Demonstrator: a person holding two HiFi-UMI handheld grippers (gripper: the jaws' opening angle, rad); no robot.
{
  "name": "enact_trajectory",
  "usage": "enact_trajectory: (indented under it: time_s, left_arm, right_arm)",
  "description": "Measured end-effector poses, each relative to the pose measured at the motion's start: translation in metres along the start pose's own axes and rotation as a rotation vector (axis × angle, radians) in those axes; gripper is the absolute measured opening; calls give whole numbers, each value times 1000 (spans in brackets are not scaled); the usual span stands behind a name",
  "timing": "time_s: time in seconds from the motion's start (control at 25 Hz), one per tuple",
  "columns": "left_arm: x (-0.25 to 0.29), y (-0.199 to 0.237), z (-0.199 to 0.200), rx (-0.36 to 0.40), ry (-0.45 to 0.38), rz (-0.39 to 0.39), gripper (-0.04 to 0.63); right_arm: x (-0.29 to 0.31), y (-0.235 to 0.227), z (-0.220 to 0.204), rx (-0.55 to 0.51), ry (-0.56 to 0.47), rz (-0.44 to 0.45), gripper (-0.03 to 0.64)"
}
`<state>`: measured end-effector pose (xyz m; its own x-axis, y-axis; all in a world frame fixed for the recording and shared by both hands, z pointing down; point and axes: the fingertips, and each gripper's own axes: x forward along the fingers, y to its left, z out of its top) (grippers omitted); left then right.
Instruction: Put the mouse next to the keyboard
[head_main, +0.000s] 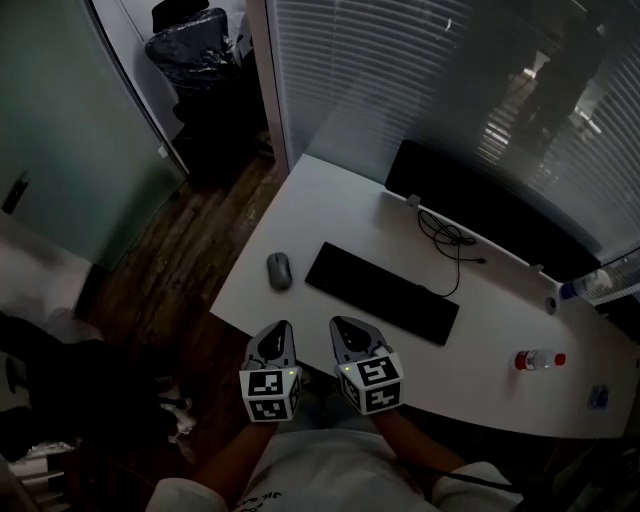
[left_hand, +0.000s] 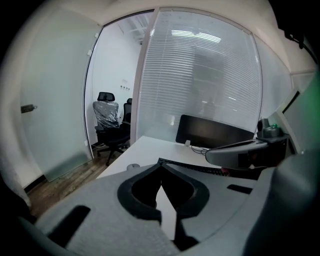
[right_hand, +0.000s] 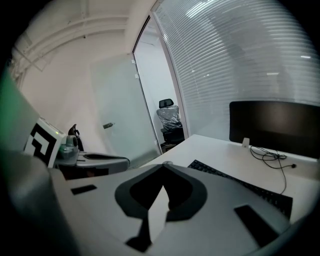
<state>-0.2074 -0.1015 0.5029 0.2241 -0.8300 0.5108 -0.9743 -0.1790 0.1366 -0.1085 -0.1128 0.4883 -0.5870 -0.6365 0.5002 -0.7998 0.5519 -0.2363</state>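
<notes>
Mouse (head_main: 279, 270): one, grey, on the white desk (head_main: 330, 195), just off the left short end of the keyboard (head_main: 382, 292) with a narrow strip of bare desktop between them. Its long axis runs roughly crosswise to the keyboard's length, from the near desk edge toward the far one; which end is the front cannot be made out.

Keyboard: one, black, set at a slant to the desk edge. Beyond the keyboard stands one dark monitor (head_main: 480, 205), with one black cable (head_main: 447, 240) between them. To the keyboard's right lies one red-capped bottle (head_main: 537, 360).

Grippers: two, side by side over the desk edge on the keyboard's near side. The left gripper (head_main: 280, 328) and the right gripper (head_main: 340, 324) are both clenched, tips together, nothing between the jaws.
</notes>
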Motion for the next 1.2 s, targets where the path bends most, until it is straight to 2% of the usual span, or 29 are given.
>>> enact_trajectory:
  time_s: [0.24,0.56,0.72,0.88,1.04,1.2]
  left_arm:
    - [27,14,-13,11,38,1,5]
    - [71,36,-25,-42,65,11,10]
    - [106,55,-34,-83,87,34,94]
    - [143,78,-52,-129,141,90,214]
    - [169,97,-58,-176,181,162,242]
    - [194,105,-67,-187,234,182,292]
  right_arm:
    - [27,-4,-7,-1,16,18,3]
    - [55,-12,-19,13,49,18,3]
    - [63,-20,-25,26,61,11,3]
    - [68,-18,-28,23,73,16,3]
    - [71,-9,-33,31,90,42,3]
    - [77,-7,-37,41,104,53,3]
